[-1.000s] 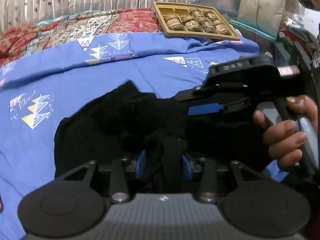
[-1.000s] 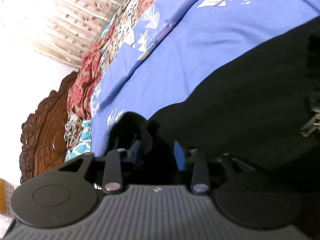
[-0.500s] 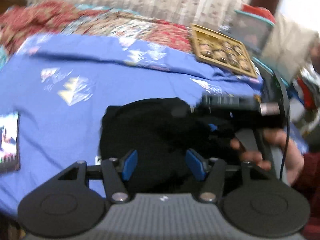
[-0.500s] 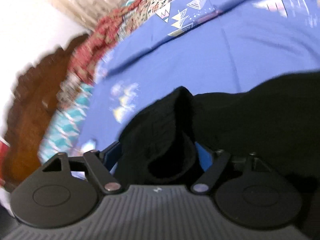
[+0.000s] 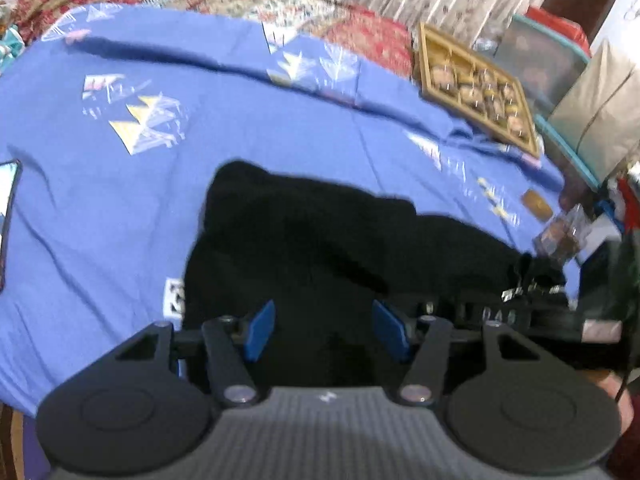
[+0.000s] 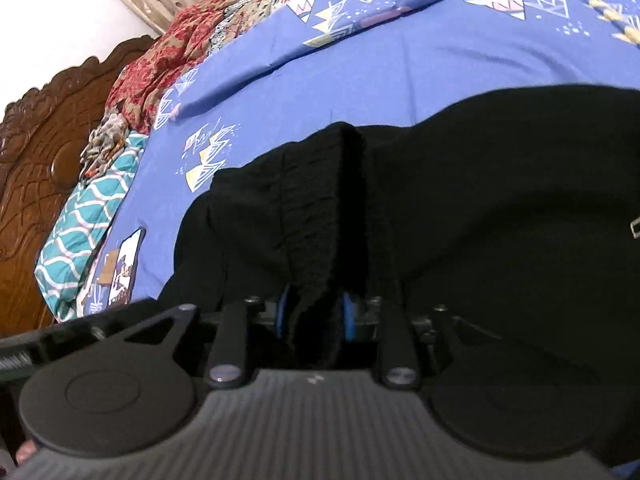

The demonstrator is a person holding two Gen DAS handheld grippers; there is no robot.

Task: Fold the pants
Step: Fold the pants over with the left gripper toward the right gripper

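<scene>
One pair of black pants (image 5: 328, 248) lies on the bed (image 5: 120, 200). My right gripper (image 6: 314, 316) has just closed on a fold of it; my left gripper (image 5: 322, 330) hangs half open over it, holding nothing. Beyond, one tray (image 5: 424, 60) holds several jars (image 5: 476, 92).

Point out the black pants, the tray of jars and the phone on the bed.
black pants (image 5: 320, 240): left wrist view, on the middle of the bunched dark fabric.
tray of jars (image 5: 434, 94): left wrist view, on its near wooden rim.
phone (image 6: 126, 264): right wrist view, on its lit screen.
</scene>
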